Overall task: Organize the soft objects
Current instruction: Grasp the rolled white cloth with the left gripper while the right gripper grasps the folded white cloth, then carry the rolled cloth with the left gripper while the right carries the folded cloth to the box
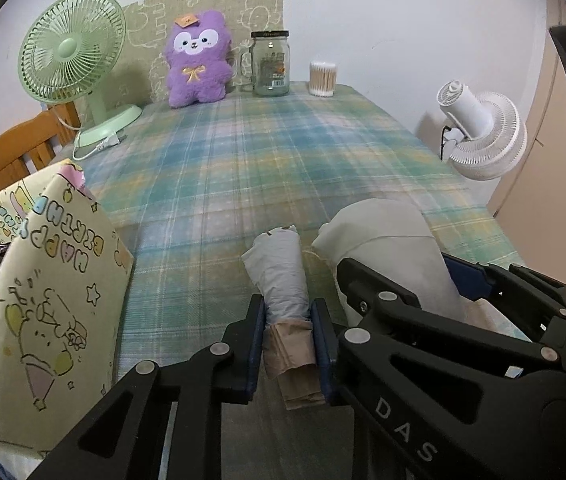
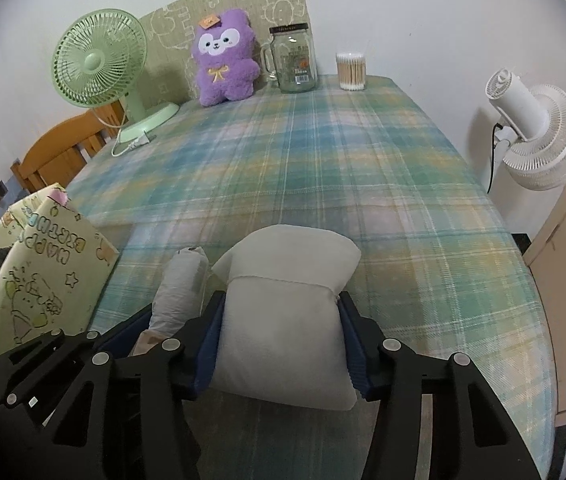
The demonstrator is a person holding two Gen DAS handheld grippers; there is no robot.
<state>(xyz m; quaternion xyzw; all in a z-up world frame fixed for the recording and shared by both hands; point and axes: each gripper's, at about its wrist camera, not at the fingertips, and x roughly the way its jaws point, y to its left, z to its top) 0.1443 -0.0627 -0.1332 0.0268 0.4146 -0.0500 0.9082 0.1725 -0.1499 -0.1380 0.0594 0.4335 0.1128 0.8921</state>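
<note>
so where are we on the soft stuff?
Done: nothing visibly stowed yet. In hand: left hand-held gripper clamps the rolled grey bundle; right hand-held gripper squeezes the white pillow. Left: both need placing; the purple plush remains untouched.

White wall, prob. wooden chair.

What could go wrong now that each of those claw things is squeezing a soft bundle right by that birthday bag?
The left gripper pinches the rolled grey and brown bundle near one end, so it might slide out or unroll. The right gripper squeezes the white pillow hard enough to dent it; the soft filling could give and slip free. The two grippers sit very close together beside the birthday gift bag, so they might bump each other or knock it over.
</note>
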